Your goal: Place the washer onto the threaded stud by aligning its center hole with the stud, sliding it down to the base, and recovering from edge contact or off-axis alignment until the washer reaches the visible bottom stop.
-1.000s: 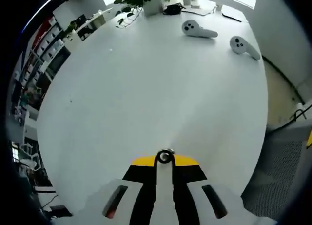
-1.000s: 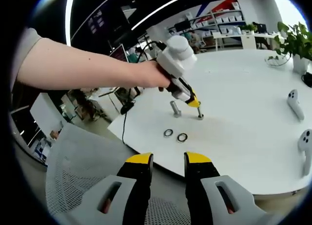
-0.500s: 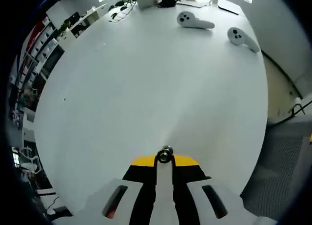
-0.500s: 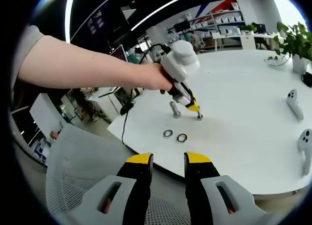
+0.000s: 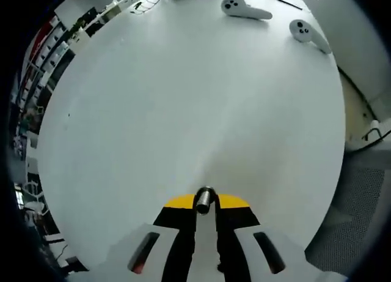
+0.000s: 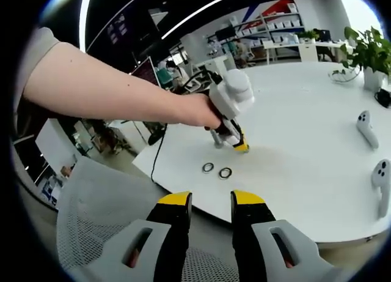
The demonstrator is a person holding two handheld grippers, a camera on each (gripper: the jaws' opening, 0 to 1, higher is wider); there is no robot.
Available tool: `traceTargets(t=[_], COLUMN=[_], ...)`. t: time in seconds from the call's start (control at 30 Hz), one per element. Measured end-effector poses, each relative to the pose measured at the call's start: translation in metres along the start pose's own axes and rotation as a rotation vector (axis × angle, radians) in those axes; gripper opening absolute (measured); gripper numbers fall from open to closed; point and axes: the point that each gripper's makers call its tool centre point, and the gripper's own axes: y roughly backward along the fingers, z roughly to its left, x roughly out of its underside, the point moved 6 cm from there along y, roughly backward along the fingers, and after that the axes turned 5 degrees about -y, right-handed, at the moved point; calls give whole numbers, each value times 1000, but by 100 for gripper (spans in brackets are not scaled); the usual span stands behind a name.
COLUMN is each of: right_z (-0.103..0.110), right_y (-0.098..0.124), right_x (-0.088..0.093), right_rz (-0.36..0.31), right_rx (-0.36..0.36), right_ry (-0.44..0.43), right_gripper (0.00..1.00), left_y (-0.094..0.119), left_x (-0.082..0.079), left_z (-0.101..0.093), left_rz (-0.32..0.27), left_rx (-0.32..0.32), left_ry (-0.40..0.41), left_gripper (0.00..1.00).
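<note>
standing between the yellow tips of the left gripper point(image 5: 205, 204), a threaded stud point(image 5: 204, 199) shows end-on in the left gripper view, the jaws clenched around it; no washer can be made out on it there. in the right gripper view that same left gripper point(image 6: 239, 146), held in a person's hand point(image 6: 198, 111), is tipped down onto the white table point(image 6: 305, 141), hiding the stud's base. a second stud point(image 6: 217, 137) stands just to its left. two loose washers point(image 6: 217, 170) lie side by side on the table nearer the camera, close to the near edge. the right gripper point(image 6: 211, 199) hangs off the near edge, jaws parted and holding nothing. two white controllers point(image 6: 374, 153) lie far right, and a potted plant point(image 6: 366, 55) stands beyond them.
</note>
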Motion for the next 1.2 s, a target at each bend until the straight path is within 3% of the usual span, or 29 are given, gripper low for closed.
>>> traceTargets(t=[0.1, 0.17, 0.37, 0.57, 0.67, 0.83, 0.97, 1.2], right_z=[0, 0, 1, 3, 3, 3, 5, 6], right_y=[0, 0, -1, -1, -1, -1, -1, -2], right_x=[0, 0, 0, 1, 1, 3, 3, 5], right_rz=[2, 2, 9, 18, 20, 28, 35, 56], right_rx=[-1, 0, -5, -14, -13, -20, -32, -34], right_ry=[4, 4, 8, 15, 21, 26, 28, 33], right_gripper=[28, 28, 28, 28, 28, 28, 28, 28], left_y=[2, 2, 20, 47, 57, 77, 87, 118], left_x=[2, 4, 5, 13, 24, 46, 65, 100], left_z=[-1, 0, 3, 2, -2, -13, -22, -29], left_rz=[6, 5, -63, -181, -210, -311, -306, -387], left_rx=[1, -11, -59, -84, -93, -131, -153, -203], left_ry=[-3, 16, 63, 174, 201, 321, 315, 398], left_gripper=[10, 16, 18, 18, 18, 18, 20, 20])
